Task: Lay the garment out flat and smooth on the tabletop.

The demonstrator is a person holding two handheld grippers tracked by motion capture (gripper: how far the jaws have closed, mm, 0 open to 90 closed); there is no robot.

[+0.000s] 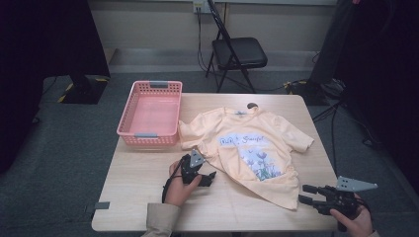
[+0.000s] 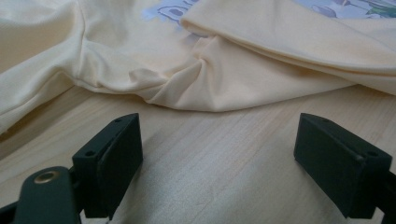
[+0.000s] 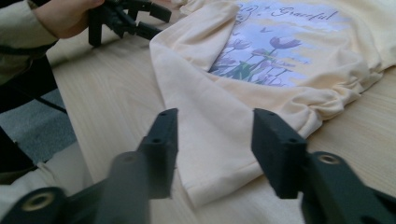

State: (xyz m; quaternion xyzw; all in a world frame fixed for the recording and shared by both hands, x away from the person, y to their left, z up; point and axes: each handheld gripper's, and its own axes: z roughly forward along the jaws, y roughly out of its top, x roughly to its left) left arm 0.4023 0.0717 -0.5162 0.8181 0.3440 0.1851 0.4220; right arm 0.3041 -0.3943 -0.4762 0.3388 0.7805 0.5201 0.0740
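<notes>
Folding looks barely begun: T-shirt (image 1: pixel 252 148) lies rumpled on table (image 1: pixel 148 187), pink basket (image 1: pixel 150 111) empty; left gripper (image 1: pixel 210 177) and right gripper (image 1: pixel 306 194) both gape, holding nothing

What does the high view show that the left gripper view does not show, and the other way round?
The high view alone takes in the pink basket, the folding chair and the right gripper. The left gripper view alone gives, up close, the bunched fold of cloth ahead of the open jaws. Both share the yellow T-shirt, the wooden table and the left gripper.
</notes>
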